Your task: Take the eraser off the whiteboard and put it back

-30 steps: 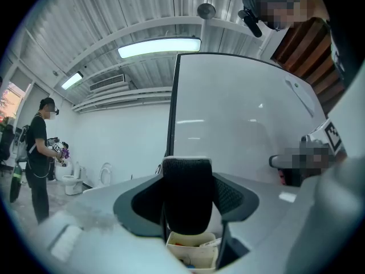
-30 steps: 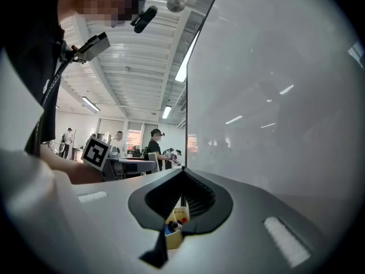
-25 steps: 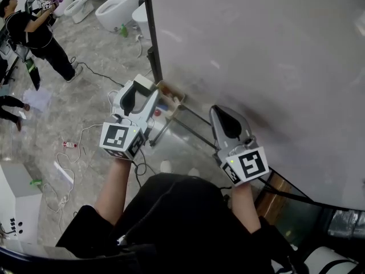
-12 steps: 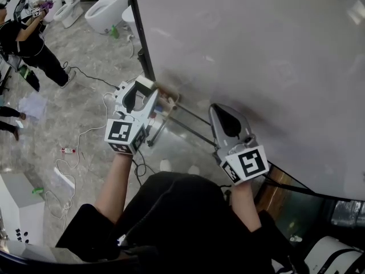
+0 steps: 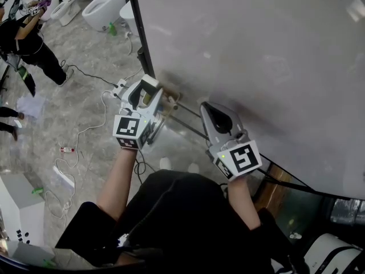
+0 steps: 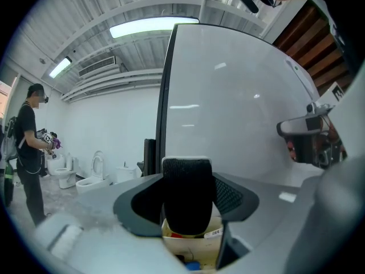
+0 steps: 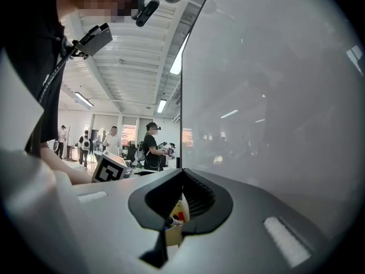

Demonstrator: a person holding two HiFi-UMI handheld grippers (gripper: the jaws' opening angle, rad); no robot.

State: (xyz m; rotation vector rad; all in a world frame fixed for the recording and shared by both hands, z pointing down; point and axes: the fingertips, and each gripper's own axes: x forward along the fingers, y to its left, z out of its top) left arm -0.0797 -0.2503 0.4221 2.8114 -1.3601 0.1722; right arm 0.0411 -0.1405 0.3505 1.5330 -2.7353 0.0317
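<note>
A black felt eraser (image 6: 187,201) with a white back stands upright between the jaws of my left gripper (image 6: 187,170), which is shut on it. In the head view that left gripper (image 5: 149,88) hangs by the lower left corner of the whiteboard (image 5: 256,56), just above a small cardboard box (image 5: 170,99) of markers fixed there. The same box (image 6: 194,237) shows right under the eraser in the left gripper view. My right gripper (image 5: 207,109) is held level in front of the board's lower edge, jaws together with nothing in them.
The board's black frame edge (image 5: 142,44) runs down its left side. Cables (image 5: 85,133) lie on the tiled floor. A person in black (image 5: 31,39) stands at the far left, with toilets (image 5: 105,7) behind. The whiteboard's metal stand (image 5: 188,127) is below.
My left gripper with the eraser has come down and to the right, closer to the marker box. The right gripper has shifted slightly left.
</note>
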